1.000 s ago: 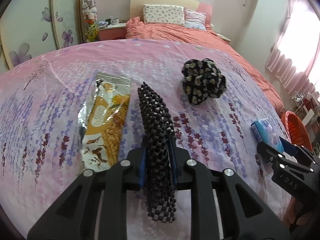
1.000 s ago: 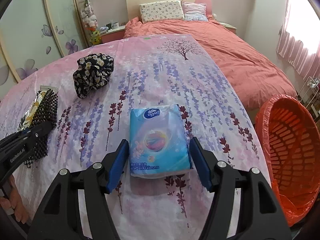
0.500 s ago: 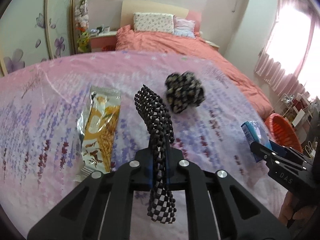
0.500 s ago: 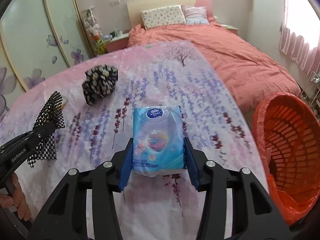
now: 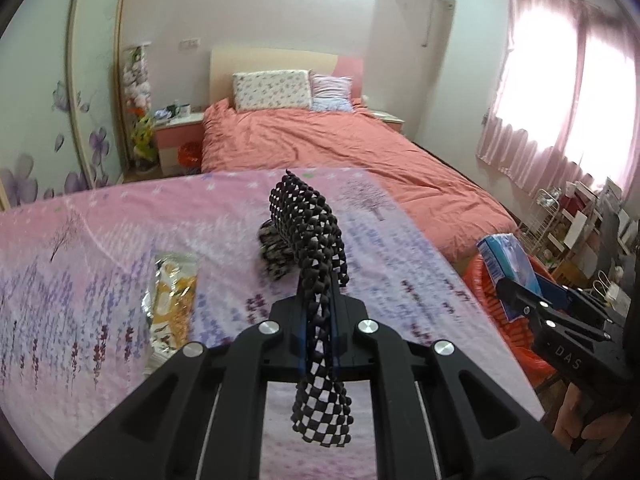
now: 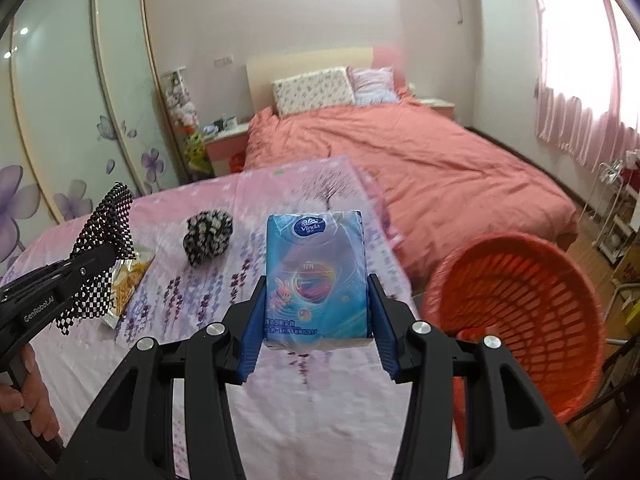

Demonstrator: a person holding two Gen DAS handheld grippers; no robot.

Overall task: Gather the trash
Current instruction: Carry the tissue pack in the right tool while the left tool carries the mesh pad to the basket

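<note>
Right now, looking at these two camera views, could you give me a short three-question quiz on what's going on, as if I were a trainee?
1. True or false: the left gripper is shut on the black-and-white checkered mesh strip.
2. What does the right gripper hold? A) blue plastic-wrapped tissue pack B) orange snack wrapper C) black floral fabric scrunchie
3. Which container stands beside the pink floral bedspread, on the right gripper's side?

Key: 1 true; 2 A; 3 the orange plastic basket.

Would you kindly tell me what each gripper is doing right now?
Left gripper: shut on the checkered mesh strip.
Right gripper: shut on the blue tissue pack.
</note>
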